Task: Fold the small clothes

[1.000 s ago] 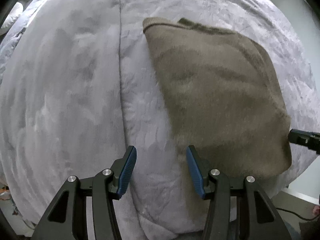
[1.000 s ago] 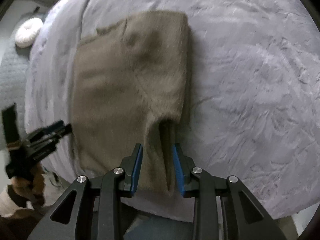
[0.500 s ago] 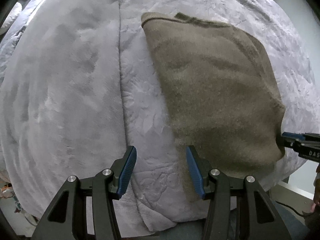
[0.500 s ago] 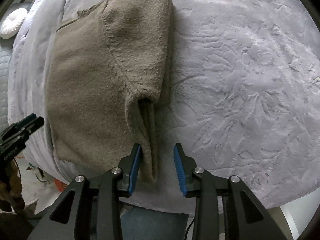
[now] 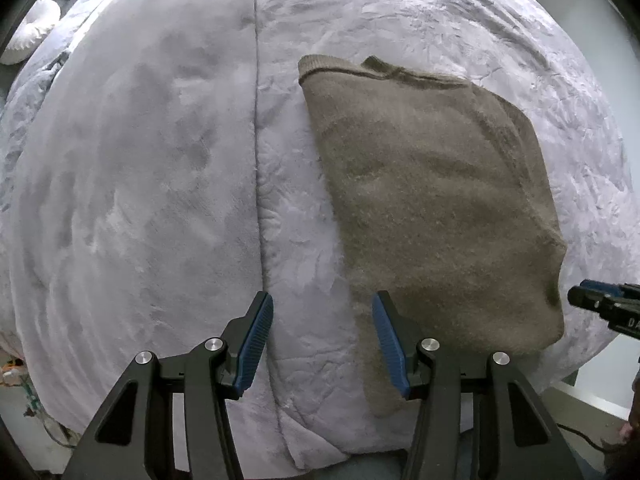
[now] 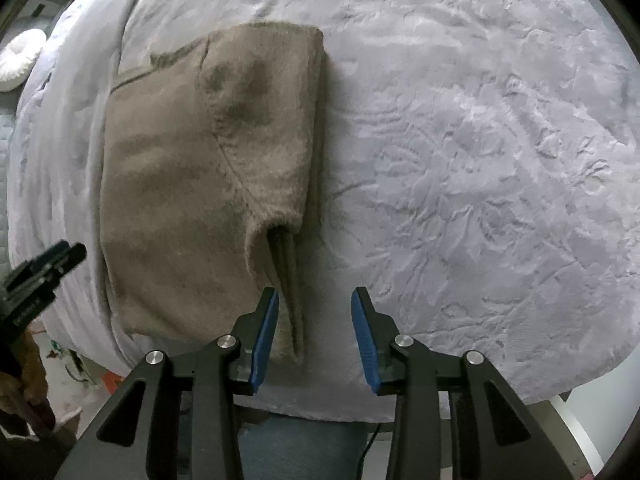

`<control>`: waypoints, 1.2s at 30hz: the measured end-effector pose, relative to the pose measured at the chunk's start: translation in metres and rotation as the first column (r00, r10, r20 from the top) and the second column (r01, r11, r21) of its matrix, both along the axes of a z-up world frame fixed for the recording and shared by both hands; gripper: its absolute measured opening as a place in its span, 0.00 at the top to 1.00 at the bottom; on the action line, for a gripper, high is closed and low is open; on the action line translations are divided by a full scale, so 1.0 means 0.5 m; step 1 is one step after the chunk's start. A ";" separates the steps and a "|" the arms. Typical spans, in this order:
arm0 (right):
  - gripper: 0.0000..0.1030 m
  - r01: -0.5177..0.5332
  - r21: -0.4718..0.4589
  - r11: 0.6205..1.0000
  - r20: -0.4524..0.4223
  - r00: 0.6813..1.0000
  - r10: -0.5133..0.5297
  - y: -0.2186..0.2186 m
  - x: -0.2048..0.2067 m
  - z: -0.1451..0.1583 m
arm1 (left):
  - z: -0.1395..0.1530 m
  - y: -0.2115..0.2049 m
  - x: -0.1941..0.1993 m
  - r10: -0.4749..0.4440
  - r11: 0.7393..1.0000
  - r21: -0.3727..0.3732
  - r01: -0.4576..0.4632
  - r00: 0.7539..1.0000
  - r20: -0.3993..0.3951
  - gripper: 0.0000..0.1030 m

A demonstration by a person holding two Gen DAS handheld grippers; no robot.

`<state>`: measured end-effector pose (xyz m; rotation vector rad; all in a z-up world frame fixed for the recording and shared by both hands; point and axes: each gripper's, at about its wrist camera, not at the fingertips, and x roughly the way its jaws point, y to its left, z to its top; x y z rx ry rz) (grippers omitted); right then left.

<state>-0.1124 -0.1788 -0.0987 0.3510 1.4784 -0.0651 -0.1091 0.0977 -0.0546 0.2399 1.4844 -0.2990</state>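
A folded brown knit garment [image 5: 432, 208] lies on a grey plush blanket [image 5: 152, 184]. My left gripper [image 5: 322, 344] is open and empty, low over the blanket at the garment's near left corner; its right finger overlaps the edge. In the right wrist view the garment [image 6: 180, 184] lies left of centre, with a sleeve cuff [image 6: 290, 280] pointing down toward my right gripper [image 6: 314, 336]. That gripper is open and empty, and the cuff's tip lies between its fingers, near the left one. Each gripper shows at the edge of the other's view [image 5: 604, 308] [image 6: 40, 280].
The blanket [image 6: 480, 168] covers a bed whose near edge drops off just below both grippers. A white round cushion [image 5: 30, 36] lies at the far left. Floor and clutter show at the lower left in the right wrist view [image 6: 60, 364].
My right gripper was shut on the sleeve cuff a second ago; it has opened wide and let it drop. The left gripper stays open and has moved little.
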 end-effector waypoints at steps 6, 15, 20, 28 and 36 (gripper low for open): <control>0.51 0.006 0.016 1.000 0.032 0.999 -0.007 0.005 0.022 0.023 | -0.001 -0.005 0.004 0.015 0.999 0.034 -0.015 1.000 -0.002 0.48; 0.43 0.022 0.036 0.999 0.095 0.995 -0.025 0.041 0.054 0.056 | 0.019 0.001 0.011 0.050 0.998 0.043 -0.050 0.999 0.007 0.48; 0.30 0.004 0.016 1.000 0.157 0.988 -0.006 0.069 0.079 0.102 | 0.028 -0.001 0.020 0.074 0.997 0.037 -0.073 0.997 -0.012 0.48; 0.09 0.012 -0.067 0.998 0.169 0.986 -0.001 0.089 0.086 0.123 | 0.067 -0.007 0.029 0.083 0.996 0.009 -0.083 0.995 0.064 0.00; 0.00 0.016 -0.159 0.987 0.195 0.981 0.015 0.093 0.085 0.135 | 0.073 -0.001 0.031 0.105 0.994 0.018 -0.107 0.992 0.071 0.00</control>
